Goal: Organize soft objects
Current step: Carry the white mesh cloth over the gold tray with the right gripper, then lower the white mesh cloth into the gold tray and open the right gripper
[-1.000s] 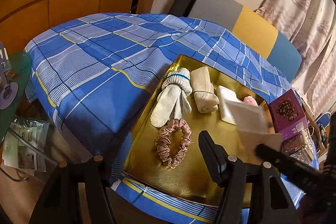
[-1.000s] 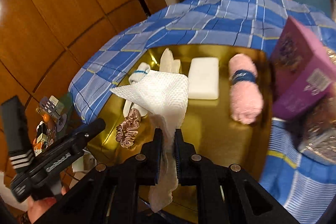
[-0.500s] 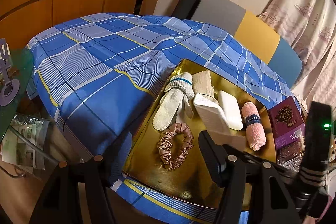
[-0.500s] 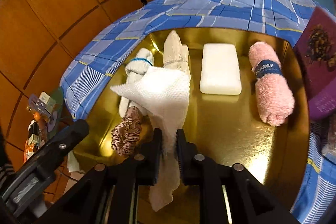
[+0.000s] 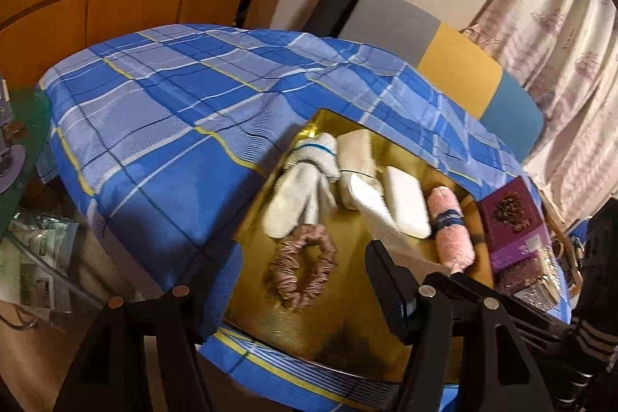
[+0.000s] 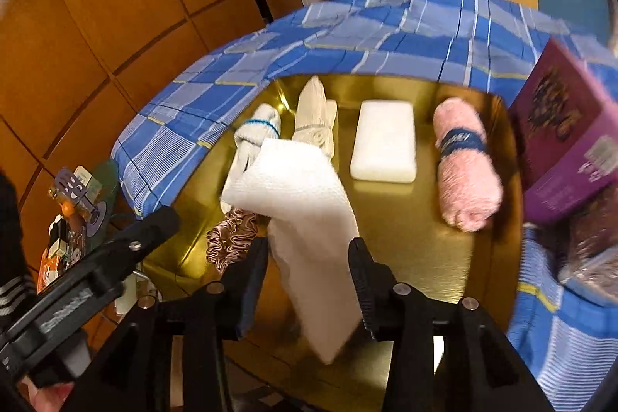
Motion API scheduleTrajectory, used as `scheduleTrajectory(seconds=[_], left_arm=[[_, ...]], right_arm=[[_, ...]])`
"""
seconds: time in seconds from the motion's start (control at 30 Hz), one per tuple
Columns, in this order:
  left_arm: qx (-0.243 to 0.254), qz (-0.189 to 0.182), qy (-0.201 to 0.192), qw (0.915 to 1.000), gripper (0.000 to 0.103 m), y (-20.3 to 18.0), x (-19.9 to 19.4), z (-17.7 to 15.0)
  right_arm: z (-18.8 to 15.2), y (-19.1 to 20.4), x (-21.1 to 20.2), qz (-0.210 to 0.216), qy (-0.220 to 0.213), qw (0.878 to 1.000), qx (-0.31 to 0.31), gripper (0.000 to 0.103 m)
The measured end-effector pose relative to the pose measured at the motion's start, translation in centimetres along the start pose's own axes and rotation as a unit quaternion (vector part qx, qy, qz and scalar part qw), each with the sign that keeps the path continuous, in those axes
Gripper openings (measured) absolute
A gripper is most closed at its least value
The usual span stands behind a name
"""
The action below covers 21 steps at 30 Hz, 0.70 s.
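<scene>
A gold tray [image 6: 405,257] lies on the blue plaid cloth [image 5: 162,126]. In it are a white sock bundle [image 6: 255,134], a beige roll [image 6: 313,118], a white pad [image 6: 384,145], a pink rolled towel [image 6: 463,165] and a pink scrunchie [image 6: 231,234]. A white waffle cloth [image 6: 305,195] drapes between the fingers of my right gripper [image 6: 309,269], whose jaws are opening with the pads off the cloth. My left gripper [image 5: 270,315] is open and empty over the tray's near edge, close to the scrunchie [image 5: 305,265].
A purple box [image 6: 564,138] and a crinkly packet [image 5: 529,280] sit at the tray's right side. A glass side table [image 6: 77,203] with small clutter stands to the left. Wooden panels, a padded headboard [image 5: 455,76] and curtains lie behind.
The right jaws have parted from the white cloth, which now hangs loose and lower toward the tray. The right gripper drew back a little. The left gripper stayed put.
</scene>
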State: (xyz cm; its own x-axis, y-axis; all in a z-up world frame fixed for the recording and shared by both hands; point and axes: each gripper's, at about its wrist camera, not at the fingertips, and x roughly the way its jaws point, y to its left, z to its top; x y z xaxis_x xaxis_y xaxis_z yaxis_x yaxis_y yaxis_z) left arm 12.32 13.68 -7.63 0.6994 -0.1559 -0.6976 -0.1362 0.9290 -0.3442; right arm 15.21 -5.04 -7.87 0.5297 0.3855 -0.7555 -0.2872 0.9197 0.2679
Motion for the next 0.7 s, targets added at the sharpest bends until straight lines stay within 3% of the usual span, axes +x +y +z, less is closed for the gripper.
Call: scheduleTrajectory(seconds=[0.33, 0.53, 0.7], left_arm=[[0.072, -0.046, -0.007, 0.9963, 0.066, -4.0, -0.4, -1.5], [0.114, -0.084, 0.002, 0.9900, 0.066, -6.5, -0.5, -3.1], [0.143, -0.116, 0.031, 0.9824, 0.066, -9.0, -0.1, -4.8]], right_arm=[[-0.9, -2.5, -7.9, -0.036, -0.071, 0.997, -0.023, 0.045], [-2.0, -7.8, -13.6, -0.075, -0.121, 0.990, 0.015, 0.045], [-3.2, -13.7, -16.9, -0.123, -0.133, 0.982, 0.058, 0.048]])
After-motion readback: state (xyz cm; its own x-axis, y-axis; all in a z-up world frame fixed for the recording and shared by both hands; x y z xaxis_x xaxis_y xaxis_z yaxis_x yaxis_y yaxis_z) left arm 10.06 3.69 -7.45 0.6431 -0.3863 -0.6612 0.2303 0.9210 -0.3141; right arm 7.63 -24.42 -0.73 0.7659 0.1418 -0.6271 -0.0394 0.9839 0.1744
